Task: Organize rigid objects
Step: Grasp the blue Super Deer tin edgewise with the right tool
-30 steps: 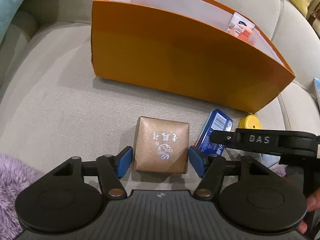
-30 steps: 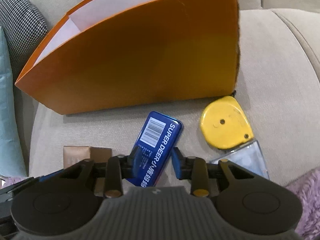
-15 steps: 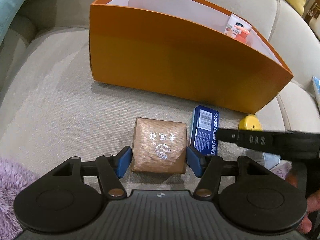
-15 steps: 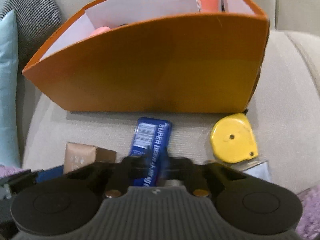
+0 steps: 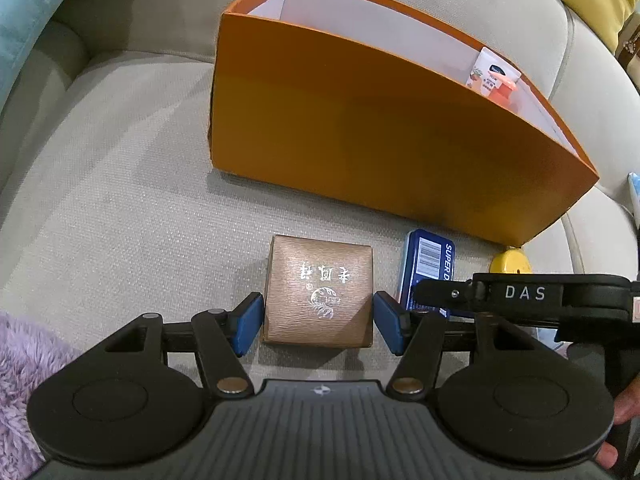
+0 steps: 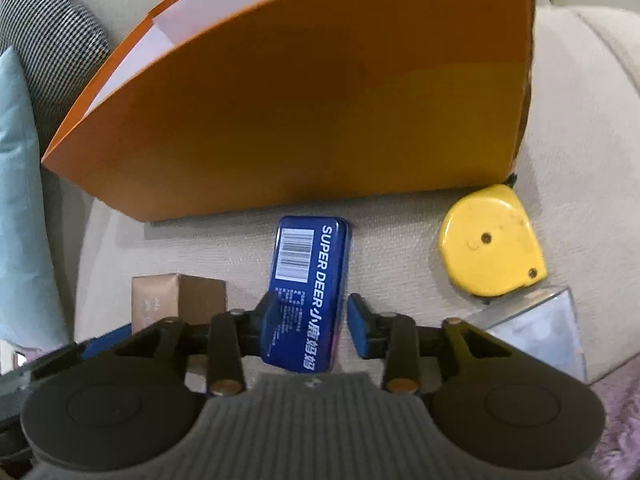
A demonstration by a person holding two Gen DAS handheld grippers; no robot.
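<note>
A brown square box [image 5: 318, 292] with silver lettering lies on the beige sofa seat. My left gripper [image 5: 319, 322] is open, with a blue pad close on each side of the box. A blue tin [image 6: 308, 294] marked SUPER DEER lies to its right; it also shows in the left wrist view [image 5: 428, 266]. My right gripper [image 6: 312, 326] is open around the tin, with a small gap at the right pad. The brown box also shows in the right wrist view [image 6: 178, 300]. An orange open box [image 5: 380, 136] stands behind both, and shows in the right wrist view [image 6: 300, 100].
A yellow tape measure [image 6: 490, 240] lies right of the tin, with a clear plastic case [image 6: 536, 328] in front of it. A white and orange tube [image 5: 494, 74] stands inside the orange box. A purple fluffy throw [image 5: 22, 364] lies at the left. Cushions line the sofa back.
The blue tin has turned from slanted to nearly straight between my right gripper's fingers. The right gripper closed around it and then opened slightly. The left gripper stays around the brown box.
</note>
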